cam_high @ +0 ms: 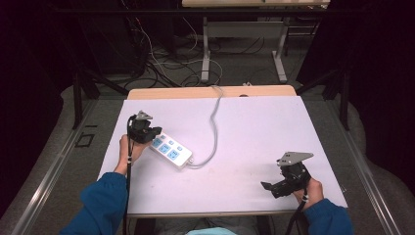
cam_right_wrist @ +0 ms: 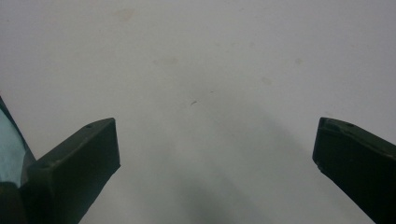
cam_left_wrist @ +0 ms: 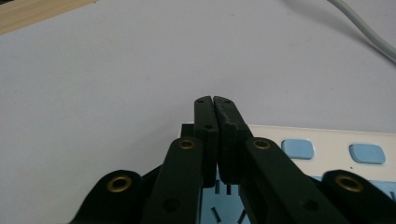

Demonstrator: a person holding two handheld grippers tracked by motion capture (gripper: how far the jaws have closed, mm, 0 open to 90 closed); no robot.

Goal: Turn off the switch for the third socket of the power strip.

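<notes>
Now the left gripper is sitting pinched tight, jaws together, over the power strip's end; the right gripper is gaping wide above the table.

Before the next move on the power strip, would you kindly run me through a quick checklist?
1. Left claw shut, nothing between its jaws: ok.
2. Left claw over the power strip, at its left end: ok.
3. Whether it presses on the strip: cannot tell.
4. Right claw open, holding nothing: ok.
5. Right claw apart from the strip, over bare table: ok.
6. Cable lies loose, away from both claws: ok.
</notes>
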